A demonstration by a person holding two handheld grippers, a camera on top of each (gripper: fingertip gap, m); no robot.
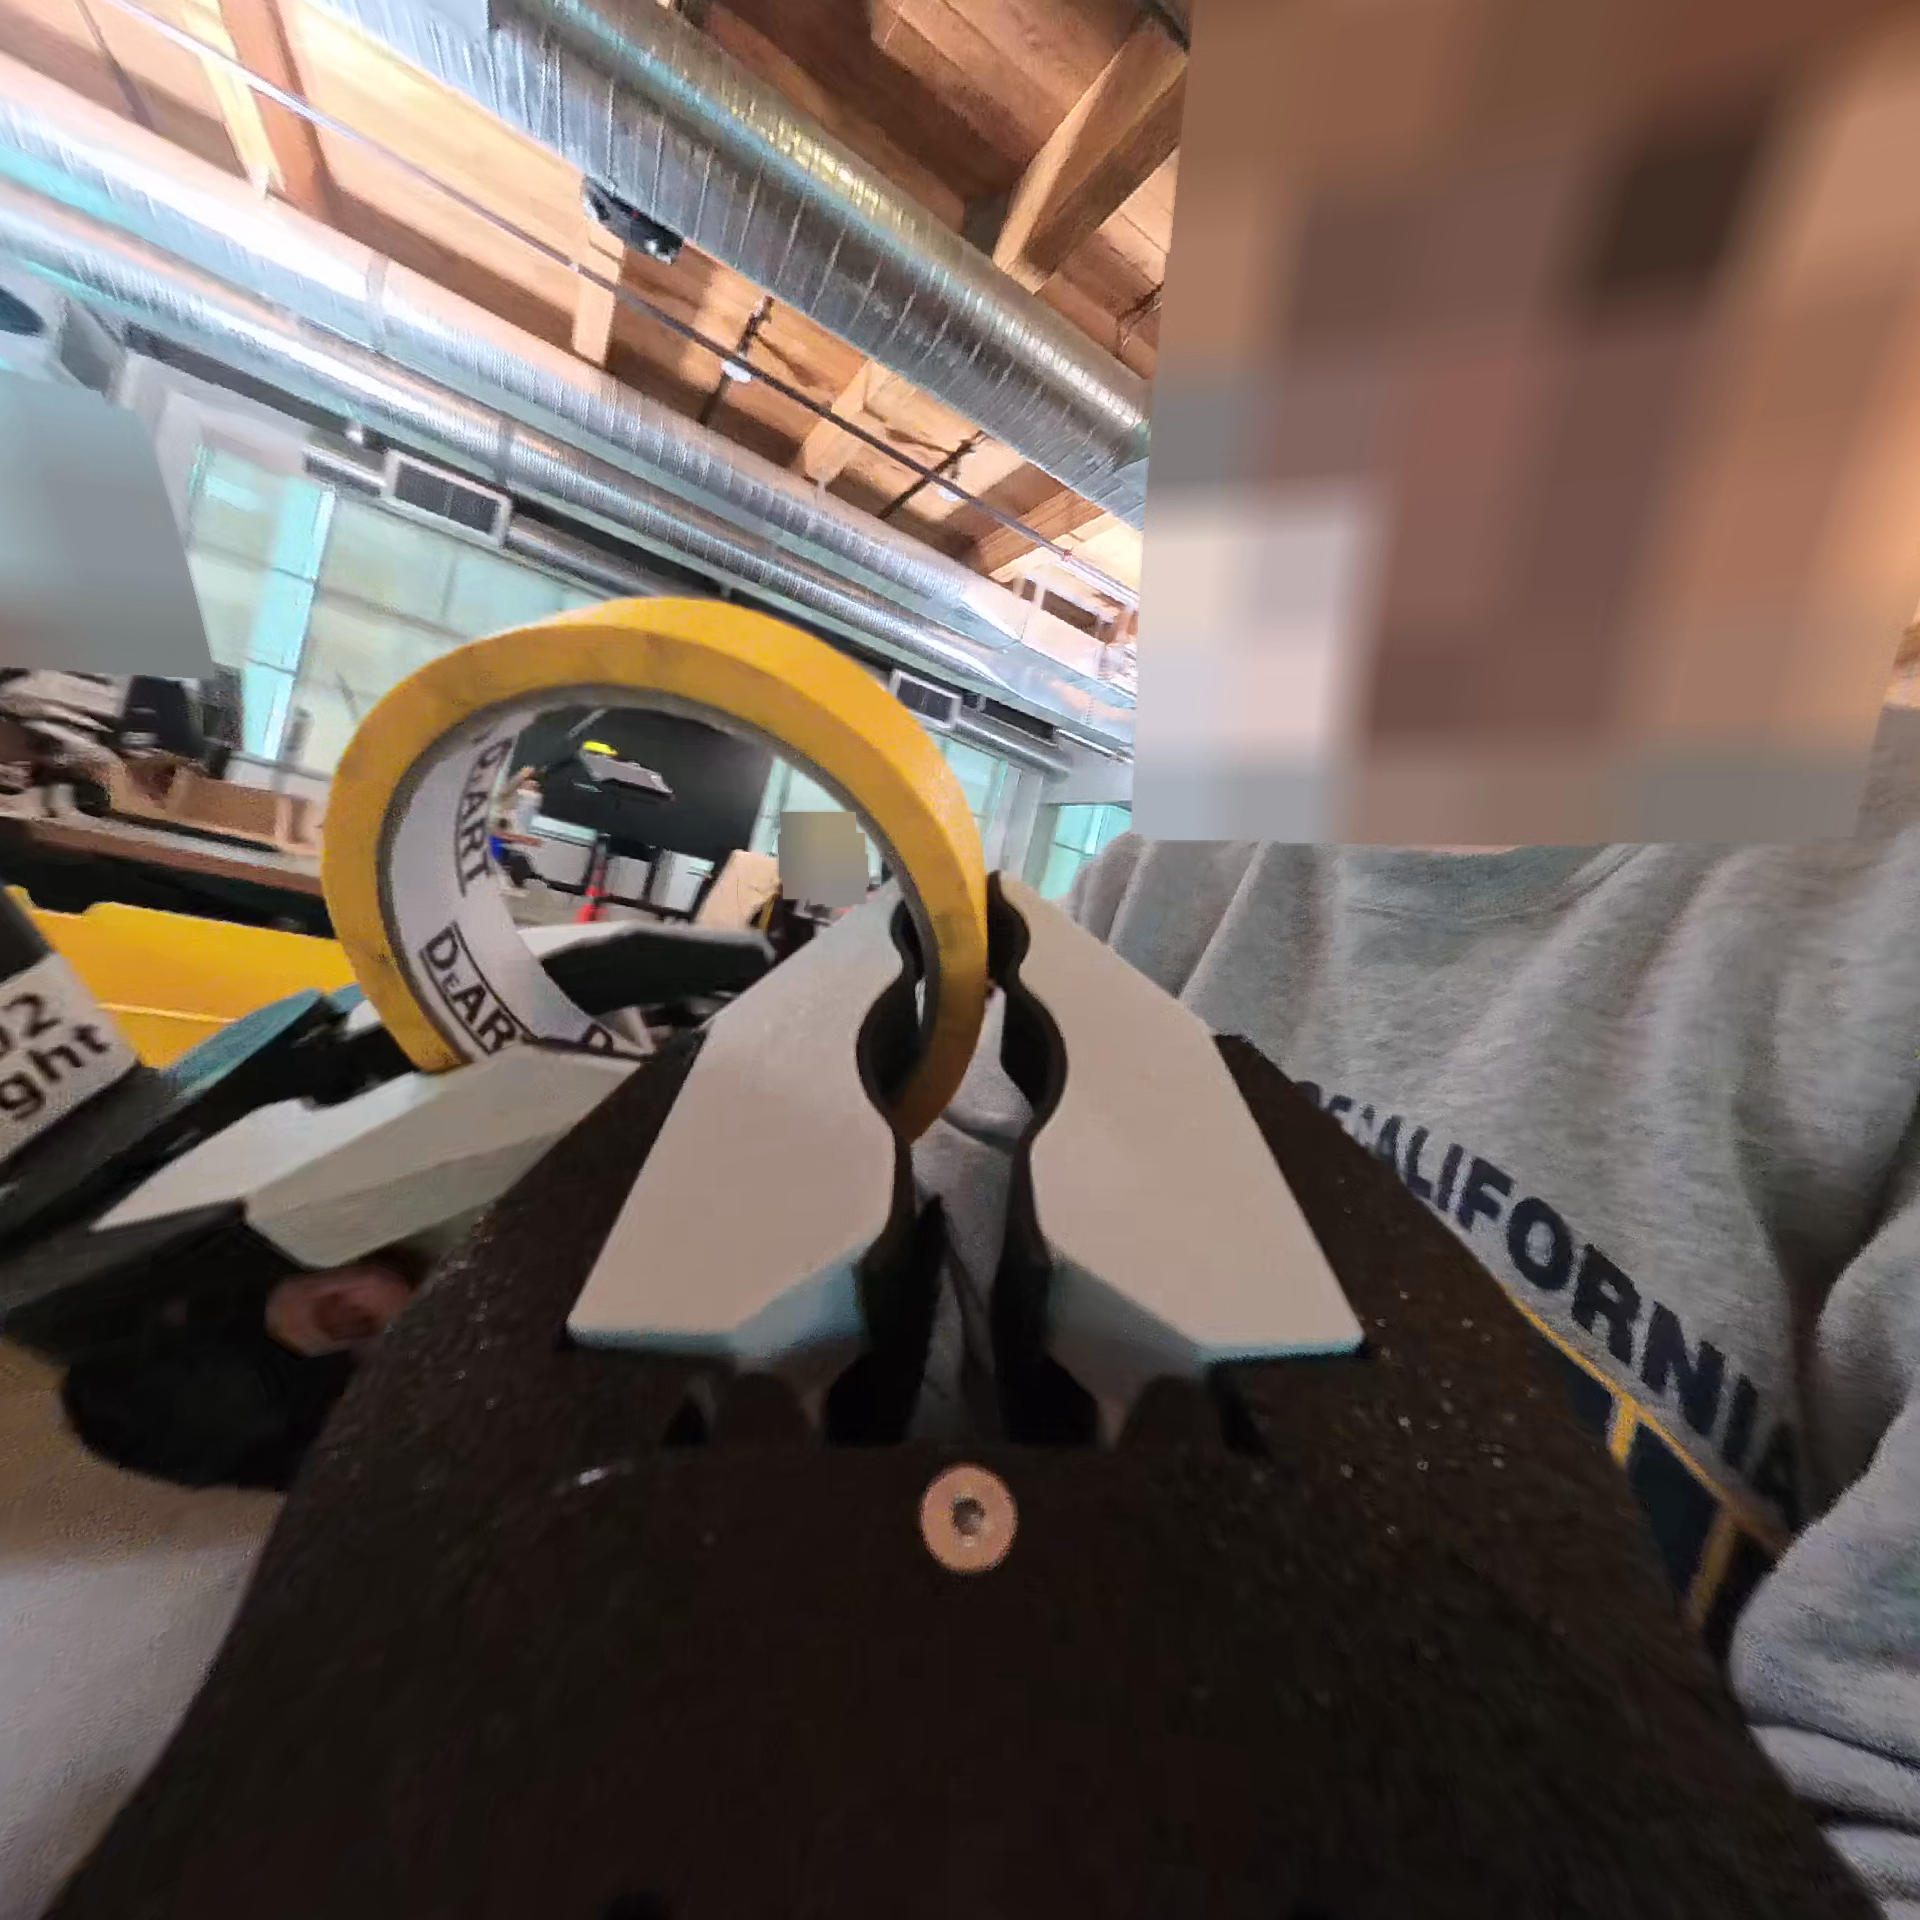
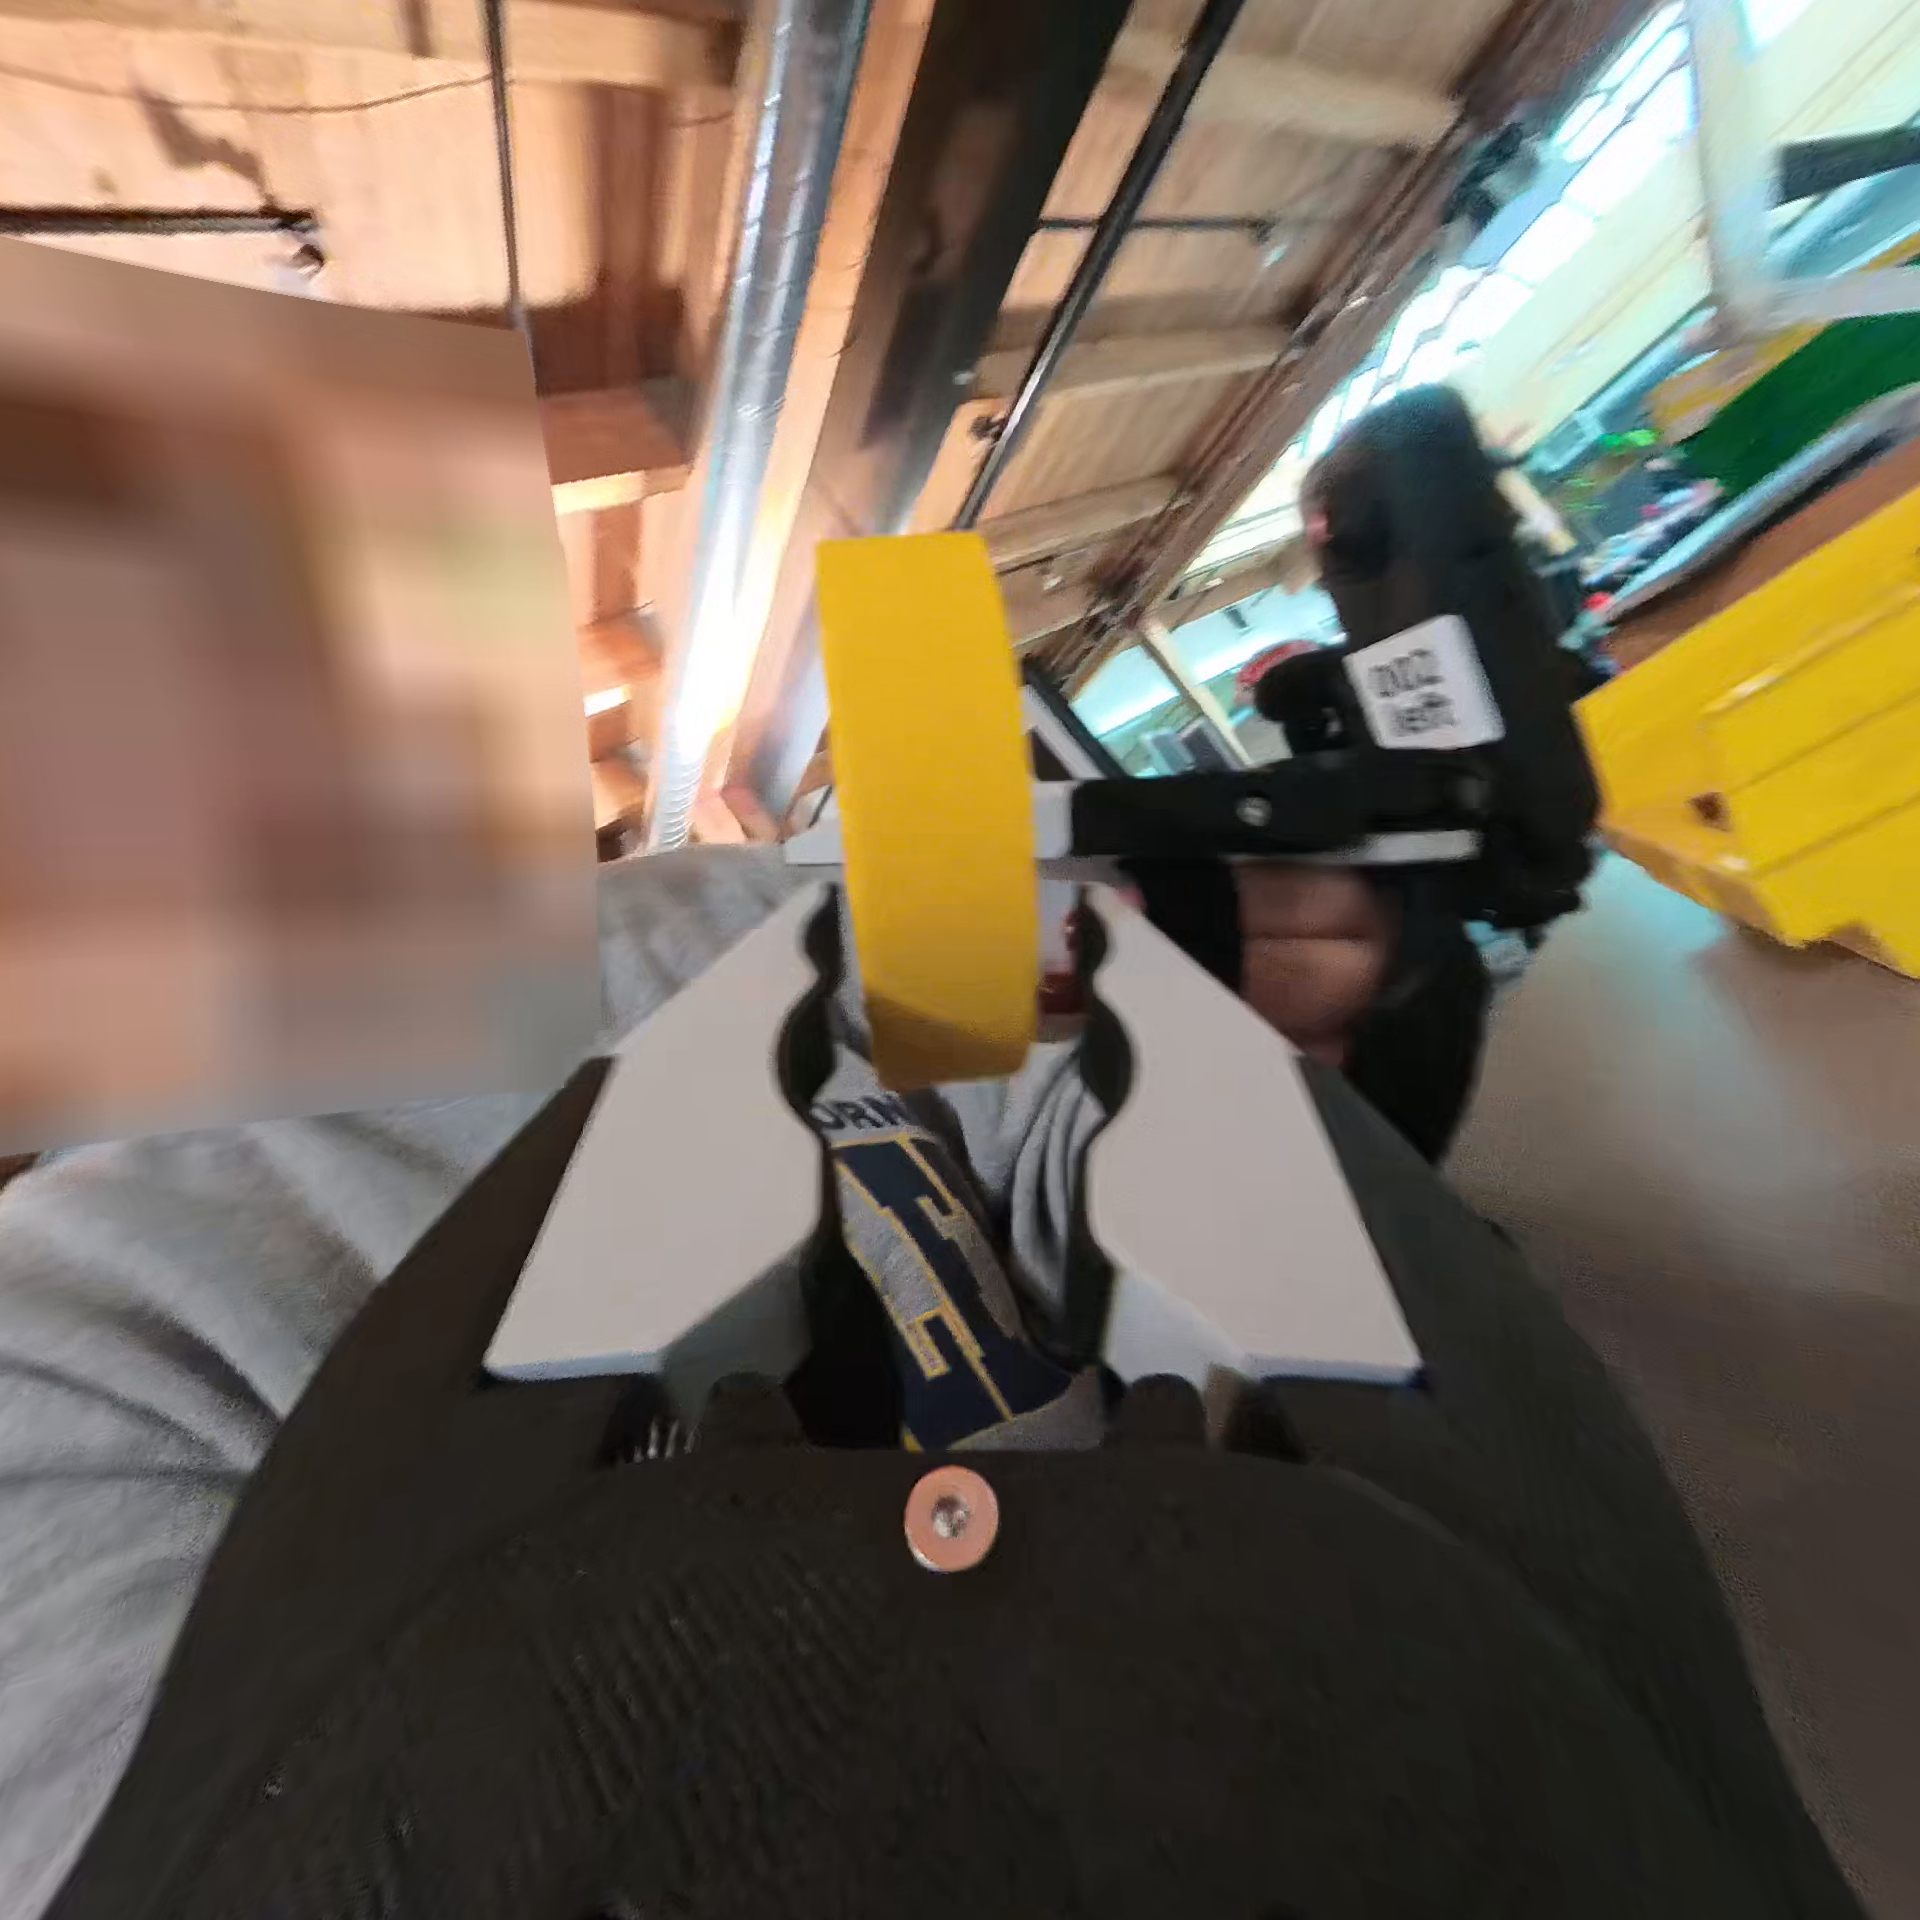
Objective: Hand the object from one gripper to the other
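The left tool [image 1: 961, 935] is pinching the wall of the yellow tape roll [image 1: 644, 665], one finger inside the ring and one outside, at centre frame in the left wrist view. The roll is standing on edge in mid-air, in front of the person's grey sweatshirt [image 1: 1507, 1039].

In the right wrist view the roll [image 2: 925, 790] is showing its outer band at centre frame, with the left tool [image 2: 821, 847] reaching in from the right side of the frame and gripping it. The right tool [image 2: 961, 914] is standing wide, its white fingers [image 2: 717, 1091] spreading to either side of the roll's lower edge without touching it, as far as the blur allows. In the left wrist view the right tool's body is lying at lower left, just beside the roll's bottom.

So the handover looks to be at its midpoint: giver holding, receiver not yet closed. The next move probably calls for the right tool to close squarely on the band before the left one lets go; releasing early could drop the roll.

No table is showing. Overhead, wooden beams [image 1: 1091, 135] and silver ducts [image 1: 831, 229] are filling the upper frame; a yellow barrier [image 2: 1766, 748] is sitting at right, above a brown floor [image 2: 1662, 1195].
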